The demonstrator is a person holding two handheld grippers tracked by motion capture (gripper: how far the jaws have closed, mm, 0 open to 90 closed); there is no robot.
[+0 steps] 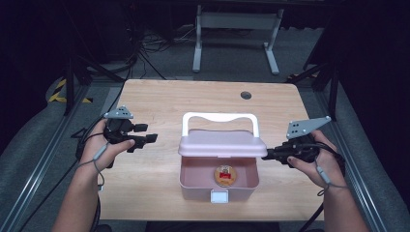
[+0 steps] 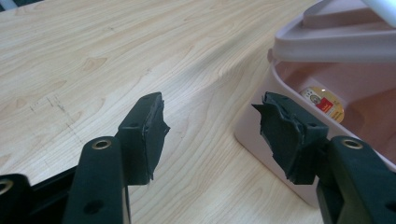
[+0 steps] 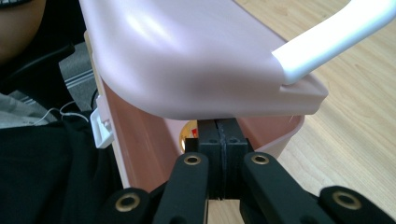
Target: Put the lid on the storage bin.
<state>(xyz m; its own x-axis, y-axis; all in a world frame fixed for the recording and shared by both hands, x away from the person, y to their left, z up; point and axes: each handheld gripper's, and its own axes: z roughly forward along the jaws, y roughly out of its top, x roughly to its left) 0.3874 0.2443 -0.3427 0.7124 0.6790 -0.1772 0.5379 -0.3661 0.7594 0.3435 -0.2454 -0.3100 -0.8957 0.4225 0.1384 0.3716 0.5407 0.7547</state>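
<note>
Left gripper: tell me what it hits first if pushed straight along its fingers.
Probably the pink box: the left gripper, open, points at its near side wall, its right finger nearly there. Depth is unclear.

Pale wood-grain tabletop point(image 1: 159, 104) with a small dark round hole point(image 1: 246, 95) near its far right corner; beyond it, white desk legs point(image 1: 197, 41) and loose black cables point(image 1: 145, 48) on grey floor point(image 1: 232, 60).

black two-jaw tool point(image 1: 145, 140), grey three-cornered plate point(image 1: 119, 113), brass screws.
</note>
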